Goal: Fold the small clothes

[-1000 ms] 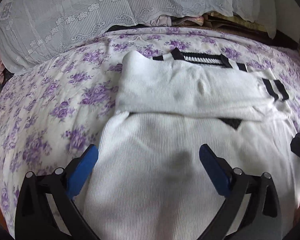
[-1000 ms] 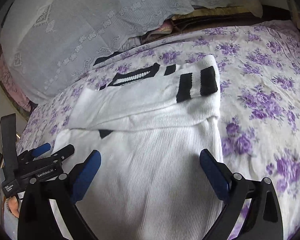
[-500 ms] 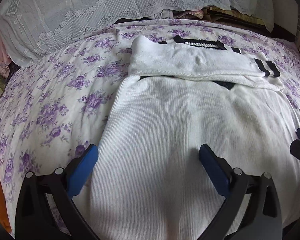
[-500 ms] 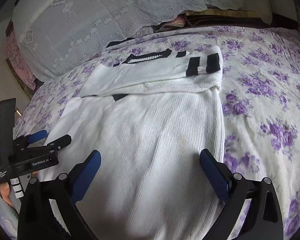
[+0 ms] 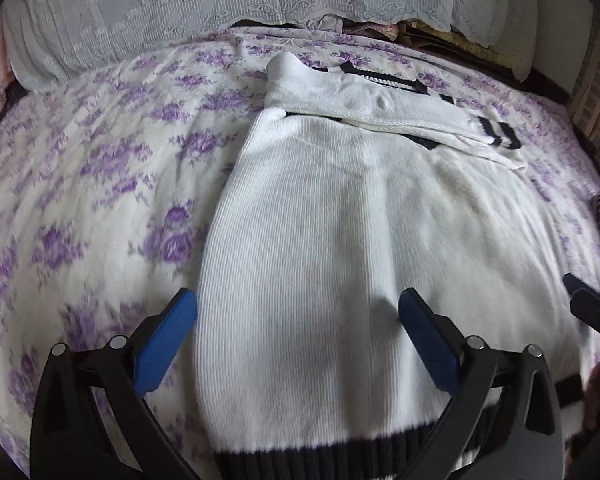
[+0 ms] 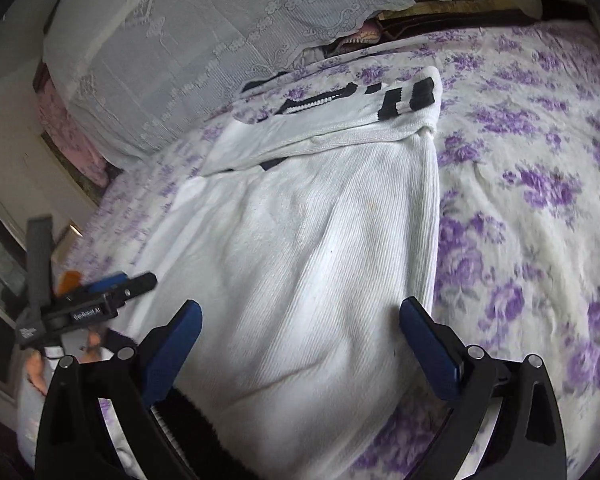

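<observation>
While the sleeves already lie folded across its top at twelve o'clock, the white sweater (image 5: pixel 340 240) rests flat on the bed (image 5: pixel 100 184), its black hem (image 5: pixel 320 460) still unfolded beneath the wide, empty left hand-held gripper (image 5: pixel 298 332).

In the right view, the right hand-held gripper (image 6: pixel 300 336) gapes wide and empty over the hem; a lace cover (image 6: pixel 204 40) drapes at eleven o'clock, well apart, obstructing nothing.

Bedspread (image 6: pixel 532 184) open right of sweater (image 6: pixel 300 264); lace-covered pillows (image 5: pixel 228 4) block far edge.
</observation>
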### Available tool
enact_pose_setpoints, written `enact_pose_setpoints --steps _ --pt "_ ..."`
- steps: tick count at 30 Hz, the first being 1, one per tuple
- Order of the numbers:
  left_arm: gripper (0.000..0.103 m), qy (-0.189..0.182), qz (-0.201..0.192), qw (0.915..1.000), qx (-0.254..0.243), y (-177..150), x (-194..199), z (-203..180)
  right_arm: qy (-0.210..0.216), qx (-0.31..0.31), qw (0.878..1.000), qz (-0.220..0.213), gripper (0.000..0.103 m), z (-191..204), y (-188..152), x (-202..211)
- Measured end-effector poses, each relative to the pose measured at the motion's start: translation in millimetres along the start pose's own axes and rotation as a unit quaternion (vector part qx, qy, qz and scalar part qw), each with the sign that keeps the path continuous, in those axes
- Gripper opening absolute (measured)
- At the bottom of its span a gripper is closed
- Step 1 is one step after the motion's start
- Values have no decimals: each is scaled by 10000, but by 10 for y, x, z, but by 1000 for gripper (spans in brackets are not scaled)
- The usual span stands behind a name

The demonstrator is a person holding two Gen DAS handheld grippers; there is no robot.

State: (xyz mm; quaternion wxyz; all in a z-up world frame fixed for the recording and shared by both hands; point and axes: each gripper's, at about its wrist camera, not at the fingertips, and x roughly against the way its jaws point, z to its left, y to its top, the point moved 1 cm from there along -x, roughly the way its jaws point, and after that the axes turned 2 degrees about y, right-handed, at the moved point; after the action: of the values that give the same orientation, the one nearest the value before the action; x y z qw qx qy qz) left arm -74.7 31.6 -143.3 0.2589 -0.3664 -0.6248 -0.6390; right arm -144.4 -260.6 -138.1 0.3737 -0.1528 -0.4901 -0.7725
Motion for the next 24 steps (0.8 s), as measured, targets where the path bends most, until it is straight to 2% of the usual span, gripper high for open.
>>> enact_pose_setpoints --steps 4,6,12,15,18,24 --pt "98 -659 287 9967 375 -159 35 181 713 -530 9958 -218 100 -218 -54 174" --pt "98 -914 356 9939 503 -227 60 241 862 -628 9940 -237 100 -261 -84 233" --pt "98 -1793 685 9799 550 -309 103 279 780 -455 9959 29 100 -186 -313 409" --pt "98 -1992 919 9747 427 -259 21 260 907 -465 9948 66 100 -175 -396 479" --pt "98 -2179 1070 9697 268 -157 -81 256 729 -512 9959 129 100 -167 -359 406" --pt "98 -2670 1056 9565 511 -90 -125 343 520 -424 9976 196 100 -98 -292 284"
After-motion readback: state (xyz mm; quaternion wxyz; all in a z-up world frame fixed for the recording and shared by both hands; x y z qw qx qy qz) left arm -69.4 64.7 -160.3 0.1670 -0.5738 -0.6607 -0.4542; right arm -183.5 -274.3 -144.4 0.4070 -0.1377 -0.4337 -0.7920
